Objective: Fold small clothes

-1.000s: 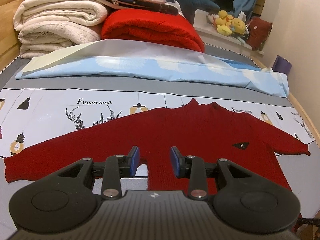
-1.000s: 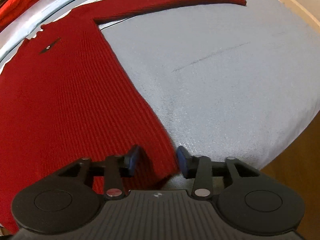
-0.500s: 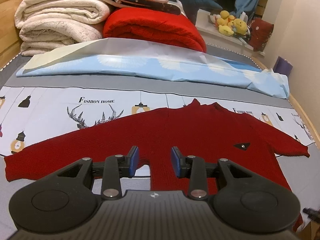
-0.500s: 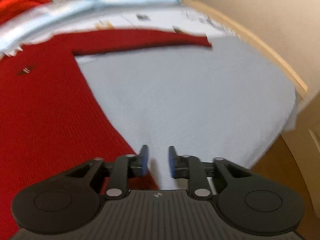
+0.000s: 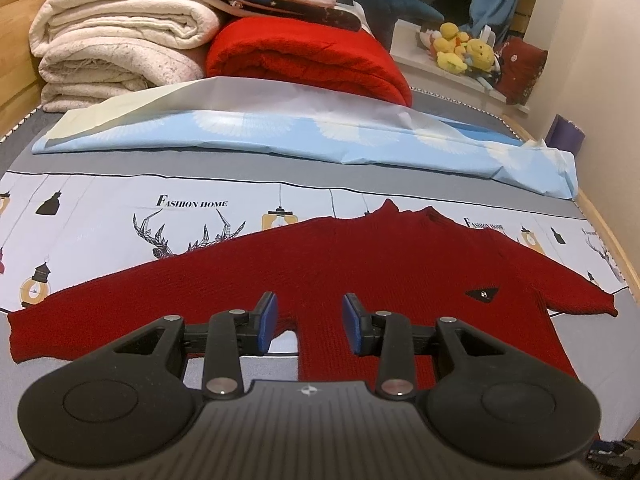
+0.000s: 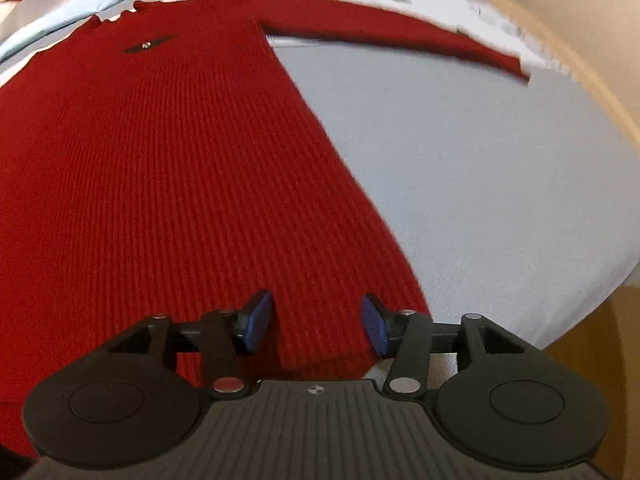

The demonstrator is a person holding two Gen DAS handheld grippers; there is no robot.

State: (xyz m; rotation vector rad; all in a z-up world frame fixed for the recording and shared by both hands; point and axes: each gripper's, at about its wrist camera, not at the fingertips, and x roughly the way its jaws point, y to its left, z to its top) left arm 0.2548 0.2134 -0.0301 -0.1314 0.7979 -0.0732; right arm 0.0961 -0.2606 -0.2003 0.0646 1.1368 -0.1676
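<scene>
Red sweater (image 5: 384, 264) flat on bed sheet (image 5: 120, 216), sleeves spread. Left gripper (image 5: 307, 322) over sweater's left armpit, right gripper (image 6: 316, 322) over its hem corner; both fingers apart.

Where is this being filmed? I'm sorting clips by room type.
Most likely a bedroom: the red sweater lies on a bed with a printed sheet, folded blankets are stacked at its far end, and plush toys sit on a ledge.
</scene>
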